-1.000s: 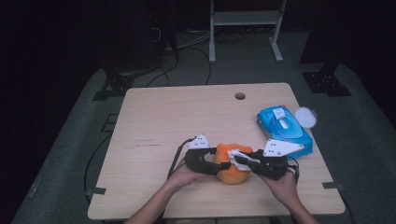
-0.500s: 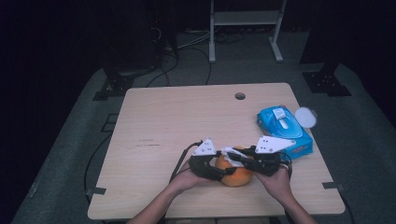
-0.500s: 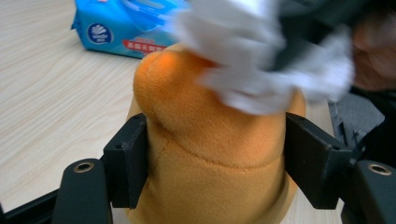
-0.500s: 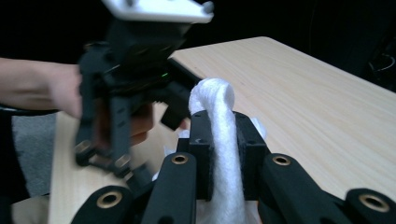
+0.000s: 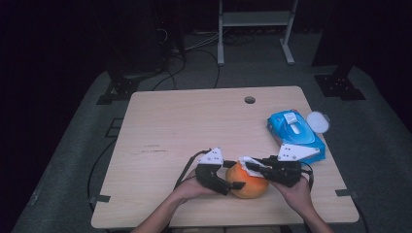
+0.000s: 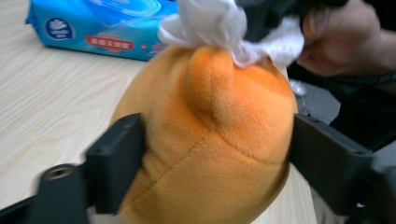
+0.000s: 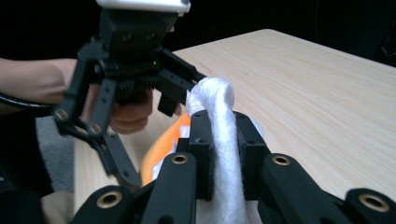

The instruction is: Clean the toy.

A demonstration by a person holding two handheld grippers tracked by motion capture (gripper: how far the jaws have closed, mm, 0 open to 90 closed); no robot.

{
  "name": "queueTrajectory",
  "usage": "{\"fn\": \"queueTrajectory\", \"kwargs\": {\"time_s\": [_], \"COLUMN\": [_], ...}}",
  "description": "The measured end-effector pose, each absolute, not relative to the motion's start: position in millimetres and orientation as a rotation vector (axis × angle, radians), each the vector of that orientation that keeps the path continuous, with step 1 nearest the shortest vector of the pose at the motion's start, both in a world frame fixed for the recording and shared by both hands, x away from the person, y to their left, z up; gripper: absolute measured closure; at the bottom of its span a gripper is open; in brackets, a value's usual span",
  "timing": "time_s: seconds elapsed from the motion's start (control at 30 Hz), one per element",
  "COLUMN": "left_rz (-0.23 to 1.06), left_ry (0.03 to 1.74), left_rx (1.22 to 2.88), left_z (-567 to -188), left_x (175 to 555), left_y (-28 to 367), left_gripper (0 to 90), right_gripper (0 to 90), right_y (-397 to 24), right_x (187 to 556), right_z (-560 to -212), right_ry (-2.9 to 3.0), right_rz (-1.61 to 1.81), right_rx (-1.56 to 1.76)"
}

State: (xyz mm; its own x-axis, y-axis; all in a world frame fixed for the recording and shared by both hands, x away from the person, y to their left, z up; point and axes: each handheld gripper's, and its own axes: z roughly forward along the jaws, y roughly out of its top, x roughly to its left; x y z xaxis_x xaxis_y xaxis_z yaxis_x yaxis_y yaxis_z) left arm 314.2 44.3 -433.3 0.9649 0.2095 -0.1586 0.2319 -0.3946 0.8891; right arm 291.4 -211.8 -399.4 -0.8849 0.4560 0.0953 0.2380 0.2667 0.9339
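Two claws on an orange plush toy at the near edge of the counter.

The orange plush toy [image 5: 250, 180] rests on the counter [image 5: 194, 126] near its front edge, between both hands. The left claw [image 5: 232, 174], held in the left hand [image 5: 190, 188] with forearm entering from the bottom, lies level and points right; its jaws flank the toy on both sides, have just been opening, and in the left claw view sit against the plush flanks without visibly denting them. The right claw [image 5: 248, 165], held in the right hand [image 5: 296, 191], lies level and points left, clenched on a white wipe [image 7: 223, 140] pressed onto the toy's top. A blue wipes pack [image 5: 295, 135] lies well apart at the counter's right side.
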Motion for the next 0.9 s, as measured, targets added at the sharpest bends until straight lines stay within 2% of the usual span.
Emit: {"fn": "queueTrajectory", "kwargs": {"time_s": [0.07, 0.2, 0.5, 0.67, 0.9], "left_rz": [-0.011, 0.013, 0.046, 0.047, 0.038], "left_ry": [0.283, 0.222, 0.173, 0.167, 0.180], "left_rx": [2.012, 2.040, 2.067, 2.072, 2.062], "left_z": [-432, -432, -432, -431, -432], "left_x": [310, 303, 299, 300, 303], "left_y": [40, 36, 34, 34, 35], "left_gripper": [29.0, 32.4, 33.4, 33.4, 33.4], "right_gripper": [79.3, 79.3, 79.4, 79.4, 79.4], "right_y": [-209, -200, -217, -243, -259], "right_x": [287, 289, 299, 292, 285], "right_z": [-396, -394, -409, -413, -416], "right_ry": [2.338, 2.355, 2.367, 2.341, 2.325], "right_rz": [1.670, 1.653, 1.662, 1.629, 1.628], "right_rx": [0.639, 0.625, 0.764, 0.839, 0.891]}}
